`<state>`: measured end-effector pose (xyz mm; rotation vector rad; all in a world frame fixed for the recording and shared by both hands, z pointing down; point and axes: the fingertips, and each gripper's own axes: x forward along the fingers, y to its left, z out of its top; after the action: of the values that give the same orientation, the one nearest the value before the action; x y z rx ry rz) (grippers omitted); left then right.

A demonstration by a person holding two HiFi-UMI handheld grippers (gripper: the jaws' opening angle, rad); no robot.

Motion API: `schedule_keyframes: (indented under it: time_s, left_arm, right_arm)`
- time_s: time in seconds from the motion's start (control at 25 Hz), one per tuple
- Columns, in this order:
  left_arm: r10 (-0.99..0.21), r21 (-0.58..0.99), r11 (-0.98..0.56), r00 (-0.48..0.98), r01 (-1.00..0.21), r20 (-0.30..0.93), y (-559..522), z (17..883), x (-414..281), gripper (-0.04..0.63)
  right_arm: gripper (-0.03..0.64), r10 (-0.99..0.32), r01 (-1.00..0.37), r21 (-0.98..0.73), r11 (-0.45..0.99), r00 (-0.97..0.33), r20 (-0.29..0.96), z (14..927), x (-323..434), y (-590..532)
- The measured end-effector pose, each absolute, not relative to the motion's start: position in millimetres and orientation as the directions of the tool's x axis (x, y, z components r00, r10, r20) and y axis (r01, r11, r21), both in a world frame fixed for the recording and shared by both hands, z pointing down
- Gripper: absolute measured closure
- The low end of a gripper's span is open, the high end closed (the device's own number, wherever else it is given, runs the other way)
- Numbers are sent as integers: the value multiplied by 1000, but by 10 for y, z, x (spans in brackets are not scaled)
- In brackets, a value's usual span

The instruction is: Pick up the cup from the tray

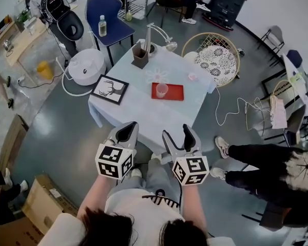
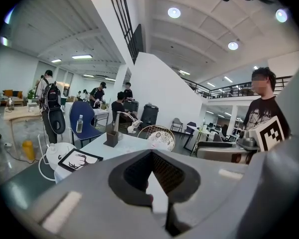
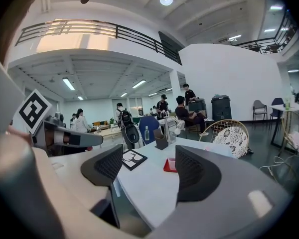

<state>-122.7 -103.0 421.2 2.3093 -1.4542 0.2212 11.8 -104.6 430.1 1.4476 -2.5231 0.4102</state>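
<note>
A translucent pink cup (image 1: 161, 89) stands upright on a red tray (image 1: 174, 92) in the middle of the white-clothed table (image 1: 138, 111). Both grippers hover at the table's near edge, well short of the tray. My left gripper (image 1: 127, 128) has its jaws together with nothing between them, and its dark pads meet at the tips (image 2: 151, 156). My right gripper (image 1: 177, 132) is open and holds nothing. Between its spread jaws (image 3: 147, 163), the cup (image 3: 171, 163) and tray (image 3: 167, 169) show far off on the table.
A framed picture (image 1: 109, 89) lies at the table's left edge. A dark pen holder (image 1: 140, 55) and a desk lamp (image 1: 159, 35) stand at the back. A wicker chair (image 1: 213, 53), a blue chair (image 1: 109, 14) and a bystander's legs (image 1: 256, 163) surround the table.
</note>
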Motion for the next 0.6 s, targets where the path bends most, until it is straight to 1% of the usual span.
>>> schedule_keyframes:
  time_s: [0.2,0.4,0.6]
  left_arm:
    - [-848,239,-342,408,-909,338,-1294,4231,-1263,595]
    - [-858,241,-306,377,-921,348,-1625,4304,-1259,595]
    - [-860,246,-278,354,-929,367,-1960,4440,-1197,595]
  right_arm:
    - [245,-795,-855,-123,504,-515,322,4414,119,-1429]
    - [221,-777,-848,-112,518,-521,354,4649,100,-1980]
    - [202,-740,-832,-73,550,-527,417,5030,52,-2496]
